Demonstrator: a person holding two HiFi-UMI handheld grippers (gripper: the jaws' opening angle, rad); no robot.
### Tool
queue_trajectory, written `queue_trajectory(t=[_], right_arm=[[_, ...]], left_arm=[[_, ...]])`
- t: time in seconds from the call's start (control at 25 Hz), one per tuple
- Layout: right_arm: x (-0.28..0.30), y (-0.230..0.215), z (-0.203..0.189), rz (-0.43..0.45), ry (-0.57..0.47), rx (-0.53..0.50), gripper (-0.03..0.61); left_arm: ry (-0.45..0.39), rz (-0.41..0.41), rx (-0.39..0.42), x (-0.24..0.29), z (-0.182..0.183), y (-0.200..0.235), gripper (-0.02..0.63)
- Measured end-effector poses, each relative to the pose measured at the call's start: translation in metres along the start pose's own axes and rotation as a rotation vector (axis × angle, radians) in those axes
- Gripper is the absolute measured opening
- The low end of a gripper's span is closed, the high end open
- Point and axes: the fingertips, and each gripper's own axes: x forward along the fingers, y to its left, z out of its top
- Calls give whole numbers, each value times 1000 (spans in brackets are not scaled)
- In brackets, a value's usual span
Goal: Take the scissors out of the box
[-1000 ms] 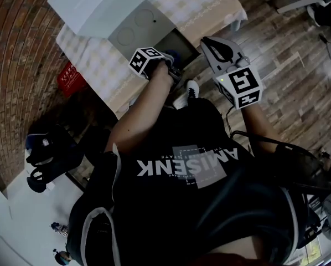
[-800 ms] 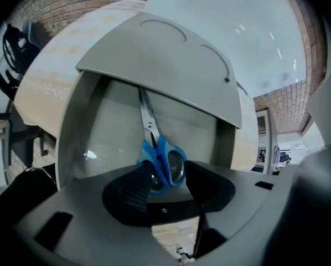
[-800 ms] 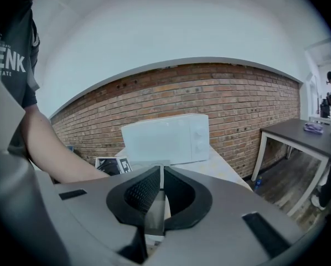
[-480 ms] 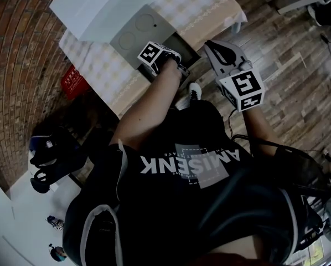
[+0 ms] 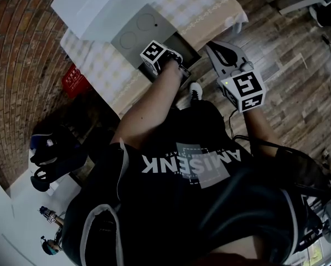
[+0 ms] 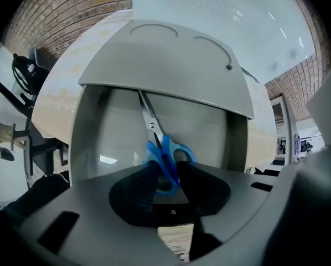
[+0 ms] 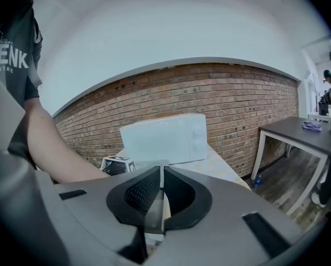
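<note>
Change: your left tongs (image 6: 164, 173) have just been closing, and your left hand has pushed further over the box (image 6: 88, 132) than it was a second ago.
Left tongs: pointed steeply down into the box, clenched on the blue handle of the scissors (image 6: 164, 154); both pads look pressed against it.
Scissors: still inside the box, handle towards you and blades running away under the raised lid.
Box: on the desk (image 5: 210, 15), lid standing open.
Right tongs: (image 7: 160, 176) off to the right of the box and clear of it, closed on nothing, pads nearly touching.
Meaning: by the look of it the grasp is made, but the scissors are not yet out.
Next: judged from here, lift straight up, keeping the blades clear of the lid.
Risk: the hold is on one narrow part of the handle, so the scissors may swing.
</note>
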Motion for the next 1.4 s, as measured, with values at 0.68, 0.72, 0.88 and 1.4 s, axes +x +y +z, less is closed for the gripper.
queue_trajectory(t=[0.68, 0.72, 0.88, 1.4], right_arm=[[-13, 8, -7, 0, 4, 0, 51], [-13, 10, -7, 2, 4, -2, 51], [-13, 15, -2, 5, -1, -13, 51], [1, 36, 10, 15, -8, -43, 51]], left_arm=[[-90, -35, 59, -3, 1, -3, 121], [-92, -49, 56, -4, 1, -4, 120], [-36, -53, 32, -29, -17, 3, 116], [-39, -132, 195, -55, -27, 21, 89]])
